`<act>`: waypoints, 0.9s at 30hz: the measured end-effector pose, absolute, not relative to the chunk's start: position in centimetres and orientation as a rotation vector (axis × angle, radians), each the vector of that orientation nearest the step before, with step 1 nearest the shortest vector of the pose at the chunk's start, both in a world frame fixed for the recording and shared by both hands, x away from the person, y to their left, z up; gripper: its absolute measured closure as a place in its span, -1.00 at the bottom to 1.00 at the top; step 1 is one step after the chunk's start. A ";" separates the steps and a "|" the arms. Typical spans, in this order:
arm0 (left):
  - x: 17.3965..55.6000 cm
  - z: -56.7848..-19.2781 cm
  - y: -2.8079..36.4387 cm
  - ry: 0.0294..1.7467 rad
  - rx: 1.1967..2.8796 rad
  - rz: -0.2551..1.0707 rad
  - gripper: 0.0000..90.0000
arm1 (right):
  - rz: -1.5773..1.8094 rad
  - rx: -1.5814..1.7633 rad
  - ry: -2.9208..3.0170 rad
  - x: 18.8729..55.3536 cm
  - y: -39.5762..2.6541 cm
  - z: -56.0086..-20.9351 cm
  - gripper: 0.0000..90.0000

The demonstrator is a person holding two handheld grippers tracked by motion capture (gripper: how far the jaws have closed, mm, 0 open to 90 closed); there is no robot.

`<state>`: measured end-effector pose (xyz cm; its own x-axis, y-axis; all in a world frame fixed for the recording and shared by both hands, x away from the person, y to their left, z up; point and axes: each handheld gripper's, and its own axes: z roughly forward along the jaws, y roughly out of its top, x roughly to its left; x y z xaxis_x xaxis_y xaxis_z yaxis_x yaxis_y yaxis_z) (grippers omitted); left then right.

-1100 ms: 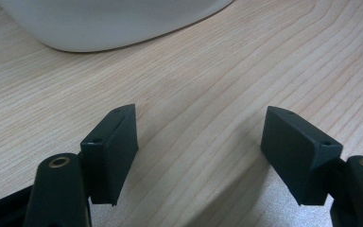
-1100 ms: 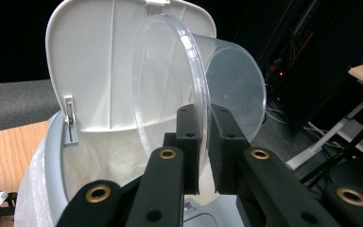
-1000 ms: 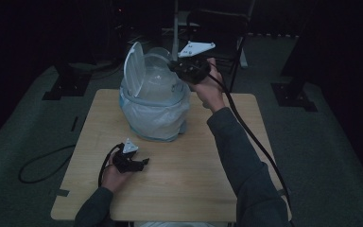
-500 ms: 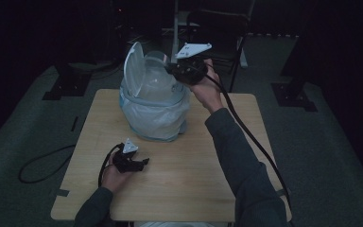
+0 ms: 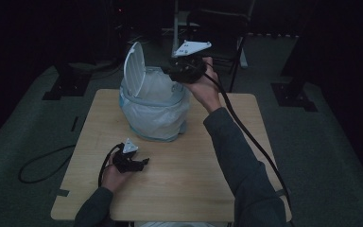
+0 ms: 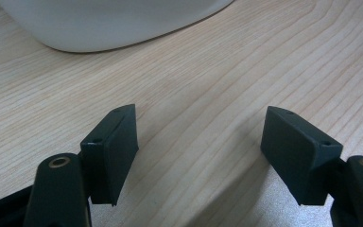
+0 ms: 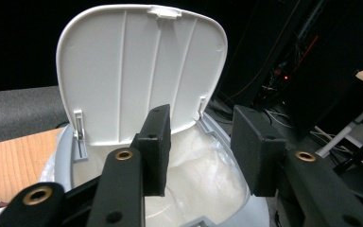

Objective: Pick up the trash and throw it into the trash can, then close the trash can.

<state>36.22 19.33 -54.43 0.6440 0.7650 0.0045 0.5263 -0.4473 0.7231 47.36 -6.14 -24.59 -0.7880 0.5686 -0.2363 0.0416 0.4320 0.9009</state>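
R gripper fingers just been opening, half apart, empty, over bin; L gripper wide.

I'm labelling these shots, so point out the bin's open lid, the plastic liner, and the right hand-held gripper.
open lid (image 7: 137, 71), right gripper view, ribbed inner face.
plastic liner (image 5: 158, 118), high view, the part draped over the bin's outer wall.
right hand-held gripper (image 7: 201, 146), right gripper view, midway between its fingertips.
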 end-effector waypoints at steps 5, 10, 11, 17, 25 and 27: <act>36.2 -54.4 19.3 1.000 2.154 0.434 -0.36 | 1.364 0.504 2.173 47.2 -5.5 -24.4 0.18; 36.2 -54.4 19.4 0.999 2.155 0.434 -0.36 | 1.377 0.495 2.178 47.1 -4.5 -23.8 0.13; 36.2 -54.4 19.4 0.999 2.155 0.434 -0.36 | 1.377 0.495 2.178 47.1 -4.5 -23.8 0.13; 36.2 -54.4 19.3 1.000 2.155 0.436 -0.36 | 1.381 0.502 2.200 47.0 -3.1 -23.2 0.01; 36.2 -54.4 19.3 1.001 2.153 0.436 -0.36 | 1.390 0.528 2.200 47.0 -0.8 -22.8 -0.17; 36.2 -54.4 19.3 1.001 2.152 0.435 -0.36 | 1.399 0.532 2.201 47.1 -0.2 -22.8 -0.19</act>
<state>36.19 19.34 -54.44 0.6425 0.7663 0.0048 0.5262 -0.4457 0.7242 47.11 -0.17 -22.75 -0.8120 0.5543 -0.1830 0.0695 0.4031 0.9125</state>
